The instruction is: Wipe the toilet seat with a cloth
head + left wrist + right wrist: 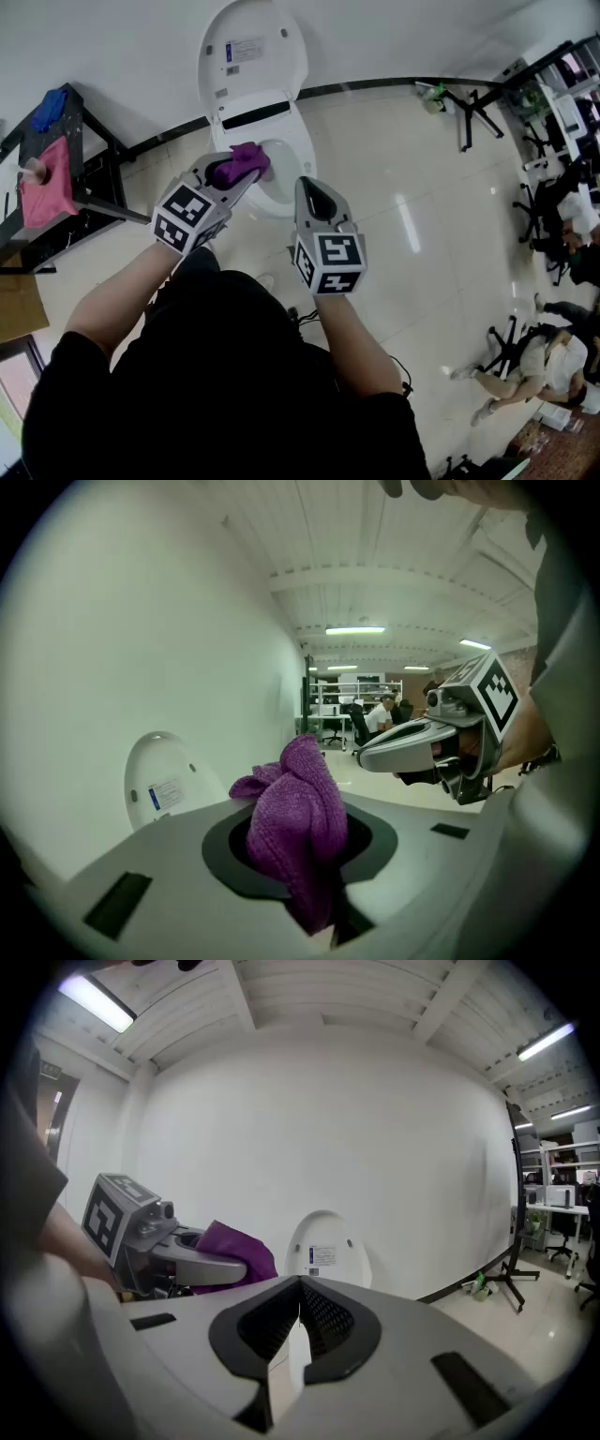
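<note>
A white toilet stands against the wall with its lid raised; the lid also shows in both gripper views. My left gripper is shut on a bunched purple cloth and hangs over the left rim of the bowl. The cloth and the left gripper show at the left of the right gripper view. My right gripper is shut with nothing between its jaws, just in front of the bowl's near edge; in the left gripper view the right gripper sits to the right.
A black shelf at the left holds a pink cloth and a blue cloth. A black stand rests on the tiled floor at the right. Office chairs and seated people fill the far right.
</note>
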